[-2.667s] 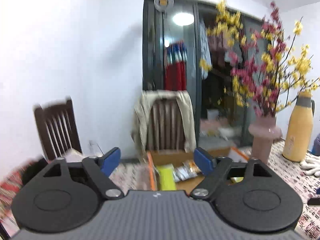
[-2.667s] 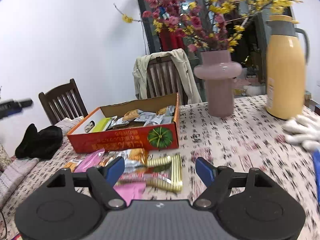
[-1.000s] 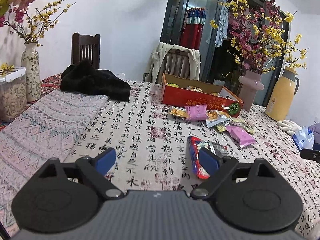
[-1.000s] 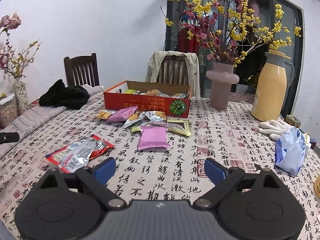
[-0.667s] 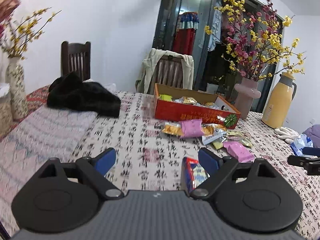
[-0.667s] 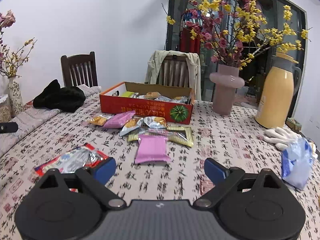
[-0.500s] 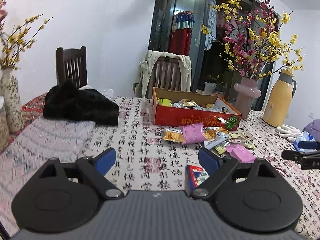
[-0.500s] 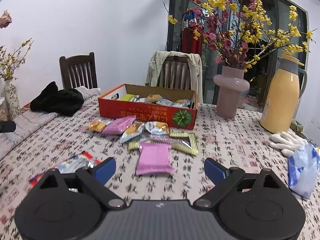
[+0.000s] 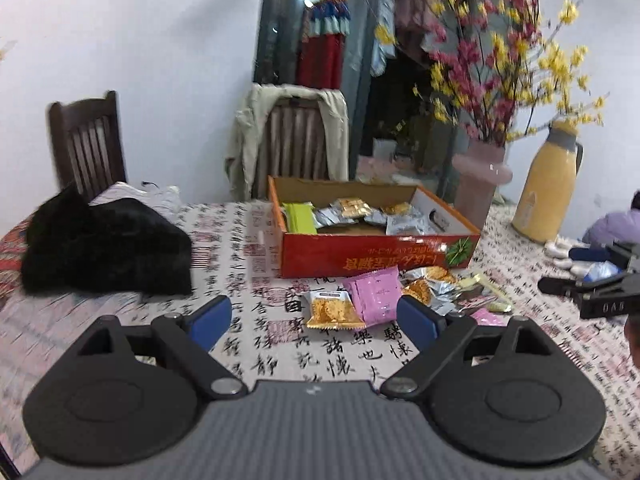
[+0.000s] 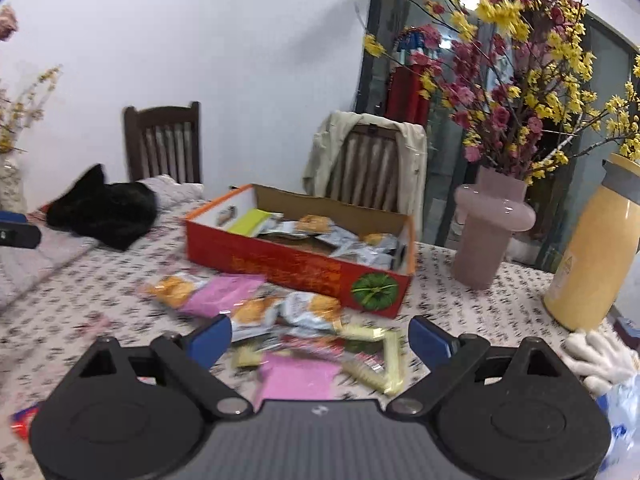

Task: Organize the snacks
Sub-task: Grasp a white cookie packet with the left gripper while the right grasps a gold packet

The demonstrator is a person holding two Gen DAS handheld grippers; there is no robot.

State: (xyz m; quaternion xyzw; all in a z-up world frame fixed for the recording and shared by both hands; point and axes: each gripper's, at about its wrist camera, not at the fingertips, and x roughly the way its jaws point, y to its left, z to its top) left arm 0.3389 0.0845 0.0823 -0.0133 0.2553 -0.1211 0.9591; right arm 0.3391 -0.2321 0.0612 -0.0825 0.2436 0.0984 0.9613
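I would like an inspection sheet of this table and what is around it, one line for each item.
Surface: table under a cloth printed with calligraphy.
Job's things: red snack box, open and partly filled; loose packets in front of it, among them a pink packet and a golden packet.
Clutter: black garment, pink vase with flowering branches, yellow thermos, white gloves.
Tongs: left tongs open, empty, above the packets; right tongs open, empty.
Cables: nothing seen.
Surroundings: two wooden chairs, one with a beige jacket over its back; white wall.
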